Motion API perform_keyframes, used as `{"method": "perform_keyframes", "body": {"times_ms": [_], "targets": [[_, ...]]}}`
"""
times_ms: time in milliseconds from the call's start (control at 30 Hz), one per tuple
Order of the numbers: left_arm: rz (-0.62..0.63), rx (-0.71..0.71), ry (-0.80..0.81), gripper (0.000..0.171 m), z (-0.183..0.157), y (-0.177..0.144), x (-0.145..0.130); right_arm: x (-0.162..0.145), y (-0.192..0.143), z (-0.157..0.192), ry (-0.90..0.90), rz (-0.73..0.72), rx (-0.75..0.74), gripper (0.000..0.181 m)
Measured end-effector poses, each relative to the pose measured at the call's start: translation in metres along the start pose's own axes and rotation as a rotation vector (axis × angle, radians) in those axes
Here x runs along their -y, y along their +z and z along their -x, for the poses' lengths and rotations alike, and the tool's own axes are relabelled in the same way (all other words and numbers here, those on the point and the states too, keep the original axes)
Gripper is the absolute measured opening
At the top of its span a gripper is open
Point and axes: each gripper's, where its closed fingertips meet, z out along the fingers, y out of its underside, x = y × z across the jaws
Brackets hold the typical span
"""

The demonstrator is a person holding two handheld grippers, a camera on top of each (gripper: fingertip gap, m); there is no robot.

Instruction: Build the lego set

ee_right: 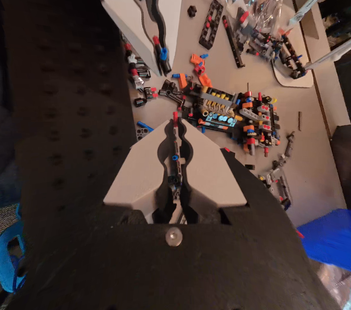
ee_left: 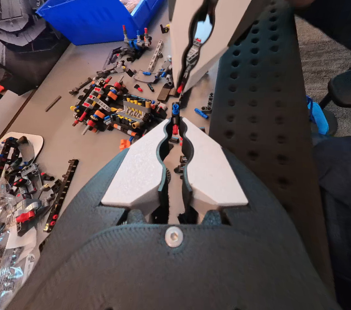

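Between the fingertips of the left gripper (ee_left: 175, 122), a small black connector (ee_left: 175, 117) is sitting pinched, a blue pin poking from its upper end and a red pin from its lower end. At 12 o'clock from it in the left wrist view, the right gripper (ee_left: 180, 89) is hanging tips-down, its fingers pressed onto a long grey-and-black assembly (ee_left: 193, 52) with a red pin showing at the tips. The right wrist view is showing that assembly (ee_right: 175, 168) running lengthwise between the fingers, black beams with a blue pin midway and the red pin sticking out past the tips. At 9 o'clock from the connector in the left view, the main build (ee_left: 114, 111) is lying on the grey table (ee_left: 62, 135): a dense black frame carrying yellow pistons on a grey bar, orange blocks, red and blue pins and grey axles. Loose pieces are lying scattered around it. A blue bin (ee_left: 91, 16) is standing at 11 o'clock, and a long black beam (ee_left: 62, 192) is lying at 8 o'clock.
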Motion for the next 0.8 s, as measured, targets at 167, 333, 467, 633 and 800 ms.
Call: {"method": "perform_keyframes", "body": {"times_ms": [167,333,467,633,800], "targets": [[0.066,0.032,0.025,0.004,0.003,0.005,-0.01,-0.003,0.012,-0.004,0.065,0.002,0.005,0.016],[0.099,0.049,0.058,0.004,0.002,0.008,-0.014,0.036,0.0,0.007,0.063,-0.175,0.062,0.007],[0.108,0.05,0.081,0.004,0.0,0.009,-0.014,0.047,0.009,0.013,0.057,-0.194,0.078,0.005],[0.112,0.055,0.096,0.004,-0.001,0.009,-0.014,0.048,0.01,0.015,0.047,-0.192,0.08,0.003],[0.132,0.069,0.118,0.004,-0.001,0.01,-0.016,0.046,0.012,0.015,0.036,-0.178,0.073,0.002]]}}
